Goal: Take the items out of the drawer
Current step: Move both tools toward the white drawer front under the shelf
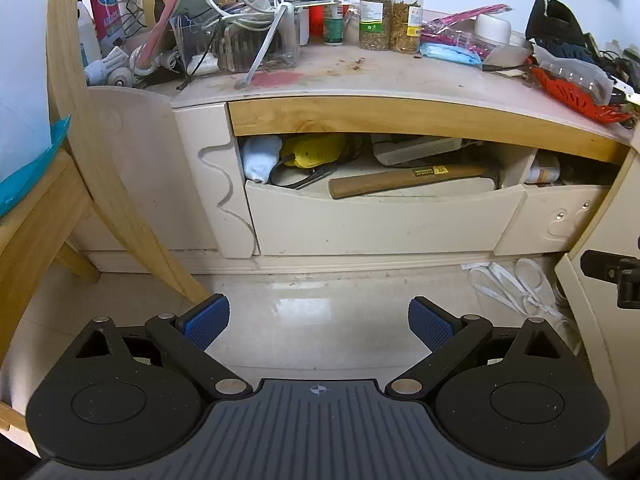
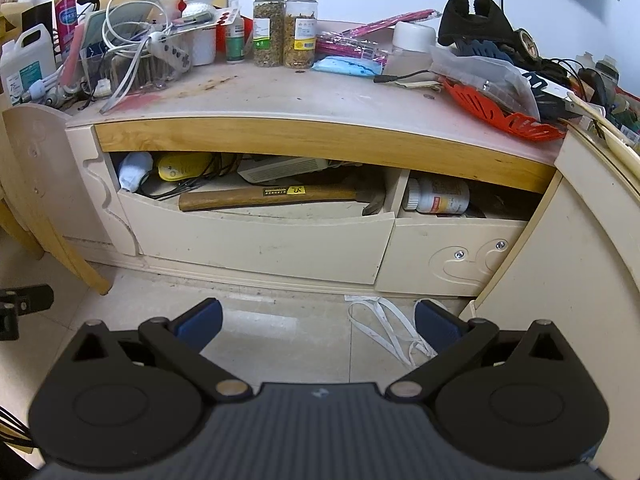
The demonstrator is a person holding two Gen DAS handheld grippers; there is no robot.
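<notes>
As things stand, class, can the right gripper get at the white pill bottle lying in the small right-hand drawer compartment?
Probably yes: the right gripper, jaws open, faces the white pill bottle, which shows above the low drawer front; only the overhanging wooden desk edge narrows entry.

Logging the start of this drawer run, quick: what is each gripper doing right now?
Left gripper: open, empty, short of the drawer.
Right gripper: open, empty, also short of it.
</notes>
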